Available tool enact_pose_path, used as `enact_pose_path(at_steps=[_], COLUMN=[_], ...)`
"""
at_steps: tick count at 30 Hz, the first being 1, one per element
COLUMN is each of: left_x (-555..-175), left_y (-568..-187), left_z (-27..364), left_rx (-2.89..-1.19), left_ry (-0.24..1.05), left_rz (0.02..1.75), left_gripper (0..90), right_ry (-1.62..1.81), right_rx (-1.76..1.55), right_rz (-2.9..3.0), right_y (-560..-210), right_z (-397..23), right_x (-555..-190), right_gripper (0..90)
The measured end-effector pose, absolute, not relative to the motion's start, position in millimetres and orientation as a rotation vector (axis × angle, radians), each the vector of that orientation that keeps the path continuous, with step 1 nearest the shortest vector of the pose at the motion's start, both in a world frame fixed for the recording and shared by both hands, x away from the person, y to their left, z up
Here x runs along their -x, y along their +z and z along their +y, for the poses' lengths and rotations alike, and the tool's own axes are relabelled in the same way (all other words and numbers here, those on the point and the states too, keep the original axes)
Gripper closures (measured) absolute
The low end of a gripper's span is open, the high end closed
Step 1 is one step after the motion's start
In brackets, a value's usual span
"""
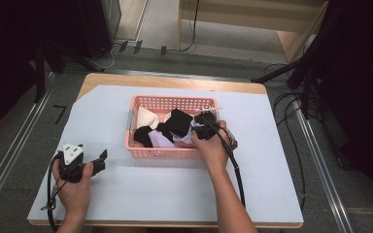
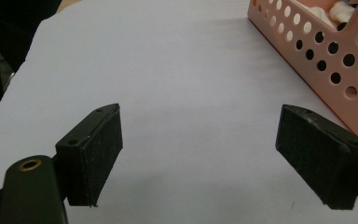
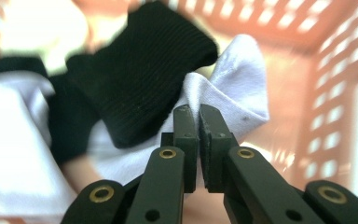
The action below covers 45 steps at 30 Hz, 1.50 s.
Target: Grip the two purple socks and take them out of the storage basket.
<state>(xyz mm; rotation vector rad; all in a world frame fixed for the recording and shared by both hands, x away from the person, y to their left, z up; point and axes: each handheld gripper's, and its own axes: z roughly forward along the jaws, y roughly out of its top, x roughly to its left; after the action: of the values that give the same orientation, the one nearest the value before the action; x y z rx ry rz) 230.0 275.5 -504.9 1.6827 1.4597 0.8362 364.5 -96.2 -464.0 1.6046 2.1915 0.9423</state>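
1. We work at a wooden table (image 1: 175, 80) with a big white sheet (image 1: 165, 184) laid over it, and dark floor and cables lie all around.
2. A pink basket (image 1: 160, 152) with round holes stands in the middle of the sheet. It is full of black and white socks.
3. Our right gripper (image 3: 198, 112) is down inside the basket. Its jaws are pinched tight together on a fold of a white sock (image 3: 233, 88), which lies just beside a black sock (image 3: 140, 79).
4. We think the next good move is to lift slow and straight up, so the white sock slides free and the black one stays behind.
5. The pinch is only on a thin fold, so we must keep it tight.
6. Our left gripper (image 2: 200, 154) waits over the bare sheet, left of the basket. Its jaws stand wide apart and hold nothing.
7. We see no words or labels to read.
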Motion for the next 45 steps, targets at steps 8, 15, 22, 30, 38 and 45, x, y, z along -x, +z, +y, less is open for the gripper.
enact_pose_path(at_steps=[8, 15, 22, 30, 38, 45], left_x=[-230, -230, -229, -229, -229, -229], left_y=[-505, -505, -505, -504, -504, -505], left_z=[275, 275, 275, 276, 276, 275], left_rx=[-1.686, -1.688, -1.683, -1.68, -1.68, -1.676], left_ry=[0.837, 0.839, 0.843, 0.843, 0.846, 0.847], left_rz=[1.46, 1.46, 1.46, 1.451, 1.454, 1.455], left_gripper=[15.6, 15.6, 15.5, 15.5, 15.5, 15.5], right_ry=[1.278, 1.415, 1.436, 1.354, 1.167, 1.192], right_rx=[-1.455, -1.38, -1.327, -1.391, -1.563, -1.592], right_rz=[1.993, 1.845, 1.661, 1.538, 1.503, 1.478], right_y=[-438, -425, -418, -419, -453, -460], right_z=[-113, -125, -146, -189, -228, -225], right_x=[-348, -337, -331, -327, -320, -310], right_gripper=[87.1, 87.0, 86.6, 86.6, 85.7, 64.4])
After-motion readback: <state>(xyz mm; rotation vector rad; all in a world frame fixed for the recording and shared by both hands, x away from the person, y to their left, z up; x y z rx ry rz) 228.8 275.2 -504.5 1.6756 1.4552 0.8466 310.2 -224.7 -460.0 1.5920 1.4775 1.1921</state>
